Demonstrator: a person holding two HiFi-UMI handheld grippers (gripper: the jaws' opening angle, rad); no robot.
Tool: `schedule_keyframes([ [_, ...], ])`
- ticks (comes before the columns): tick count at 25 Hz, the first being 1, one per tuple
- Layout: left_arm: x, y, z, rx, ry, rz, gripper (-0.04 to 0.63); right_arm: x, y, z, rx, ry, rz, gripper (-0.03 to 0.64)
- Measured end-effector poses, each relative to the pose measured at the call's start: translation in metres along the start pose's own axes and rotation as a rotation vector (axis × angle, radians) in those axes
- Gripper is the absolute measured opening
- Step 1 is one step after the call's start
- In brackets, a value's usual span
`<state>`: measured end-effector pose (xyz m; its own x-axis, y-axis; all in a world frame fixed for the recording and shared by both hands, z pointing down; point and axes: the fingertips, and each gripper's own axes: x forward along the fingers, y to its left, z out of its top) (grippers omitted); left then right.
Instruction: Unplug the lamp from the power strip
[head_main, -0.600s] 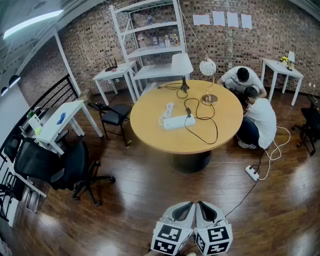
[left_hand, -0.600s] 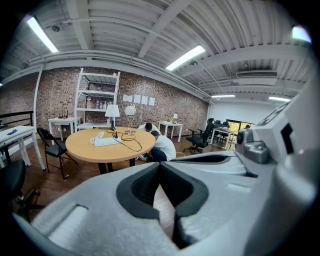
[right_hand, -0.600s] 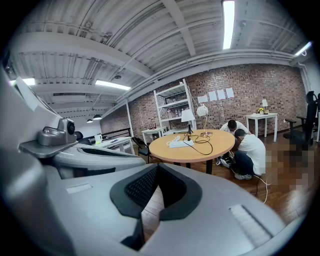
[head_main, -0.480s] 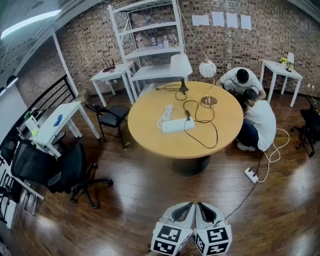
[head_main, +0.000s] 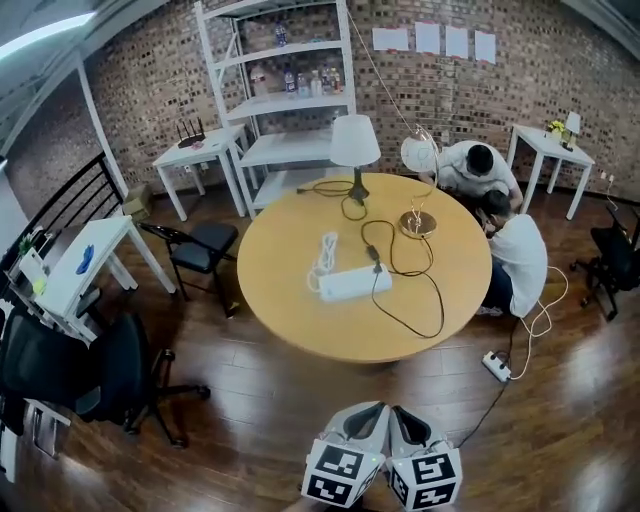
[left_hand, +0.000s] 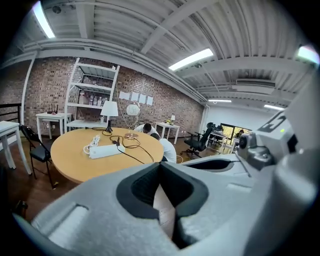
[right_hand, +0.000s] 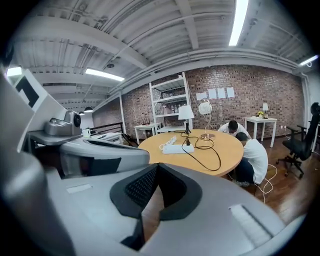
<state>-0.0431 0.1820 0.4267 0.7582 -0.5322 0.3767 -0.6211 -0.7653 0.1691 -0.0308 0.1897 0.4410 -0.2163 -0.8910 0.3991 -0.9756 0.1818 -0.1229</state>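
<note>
the left gripper (head_main: 376, 410) hung low in front of the person, its jaws pressed together on nothing, well short of the round table (head_main: 290, 325). the white power strip (head_main: 350, 285) lay near the table's middle, a little toward its near edge, with a black plug (head_main: 377, 266) seated at its right end. the black cord (head_main: 441, 316) looped toward the near right edge. the brass-footed lamp (head_main: 417, 223) stood by the far right edge. the right gripper (head_main: 402, 410), just beside the left, was likewise closed and empty. the approach looked to be the step in hand. both claws needed to open, the left to pin the strip, the right to pinch the plug's housing, not the cord, and pull straight out.
</note>
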Motion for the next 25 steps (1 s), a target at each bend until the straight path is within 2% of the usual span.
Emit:
schedule_keyframes([
  [6,0.025,0.045,0.020,0.003,0.005,-0.045,0.005,0.050,-0.006,0.027,0.000,0.003,-0.044,0.000],
  [11,0.051,0.067,0.030,-0.009,0.014,-0.045,0.005,0.080,-0.023,0.038,0.007,0.002,-0.043,0.000],
  [16,0.088,0.100,0.041,-0.030,0.030,-0.004,0.005,0.124,-0.048,0.057,0.011,0.007,-0.012,0.000],
  [25,0.175,0.158,0.088,-0.050,0.027,0.127,0.005,0.211,-0.114,0.113,-0.092,-0.020,0.102,0.000],
])
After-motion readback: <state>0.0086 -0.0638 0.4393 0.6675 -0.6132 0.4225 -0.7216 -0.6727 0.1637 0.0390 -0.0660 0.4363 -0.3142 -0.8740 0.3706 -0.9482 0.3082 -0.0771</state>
